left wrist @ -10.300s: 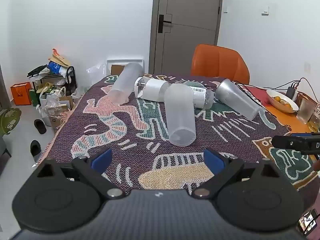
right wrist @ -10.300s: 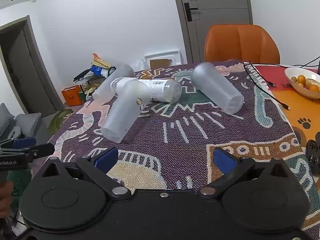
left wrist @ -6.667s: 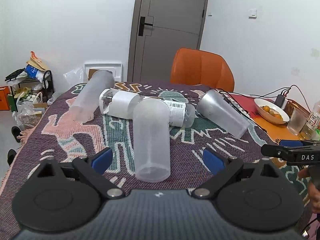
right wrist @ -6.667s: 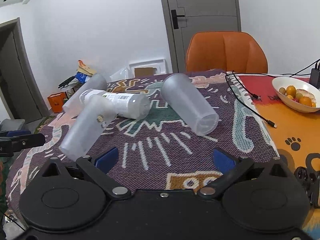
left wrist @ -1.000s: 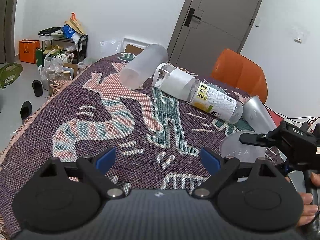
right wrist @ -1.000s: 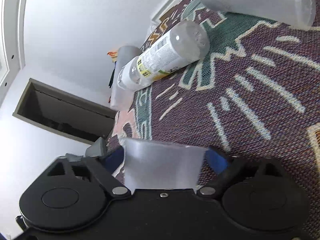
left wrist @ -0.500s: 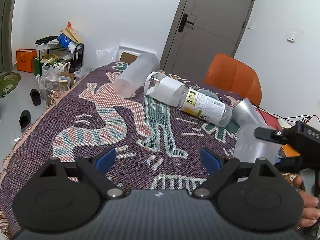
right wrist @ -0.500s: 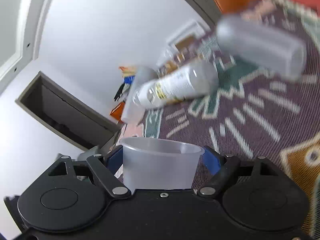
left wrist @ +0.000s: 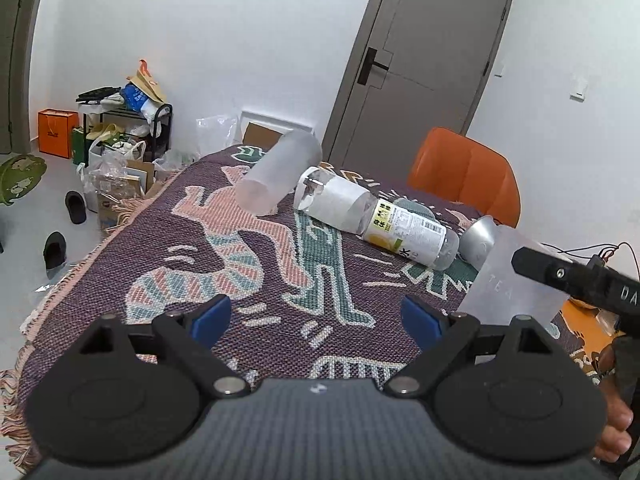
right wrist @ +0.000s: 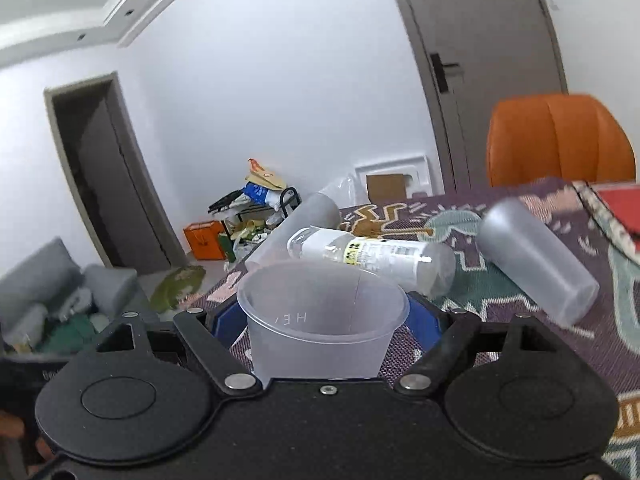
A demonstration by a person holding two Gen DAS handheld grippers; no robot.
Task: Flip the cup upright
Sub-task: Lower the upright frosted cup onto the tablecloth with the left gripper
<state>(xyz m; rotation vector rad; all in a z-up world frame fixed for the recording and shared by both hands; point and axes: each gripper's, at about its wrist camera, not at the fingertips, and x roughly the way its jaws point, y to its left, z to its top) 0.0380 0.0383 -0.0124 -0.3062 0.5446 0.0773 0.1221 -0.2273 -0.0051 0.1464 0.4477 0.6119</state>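
Note:
My right gripper (right wrist: pixel 323 322) is shut on a frosted plastic cup (right wrist: pixel 320 320), its blue pads pressed on both sides. The cup stands nearly upright with its open mouth up, low over the patterned cloth. In the left wrist view the same cup (left wrist: pixel 508 280) shows at the right, held by the right gripper's black finger (left wrist: pixel 576 276). My left gripper (left wrist: pixel 316 318) is open and empty, hovering over the cloth's near left part. A second frosted cup (right wrist: pixel 536 264) lies on its side at the right. A third frosted cup (left wrist: pixel 280 178) lies on its side at the far left.
A clear labelled bottle (left wrist: pixel 376 218) lies on its side mid-table between the cups. The woven patterned cloth (left wrist: pixel 224 264) covers the table. An orange chair (left wrist: pixel 466 178) stands at the far end. Clutter and shoes (left wrist: pixel 60 236) sit on the floor at the left.
My right gripper has rotated the held cup from tilted on its side to mouth-up and levelled out. My left gripper has stayed open and drifted only slightly.

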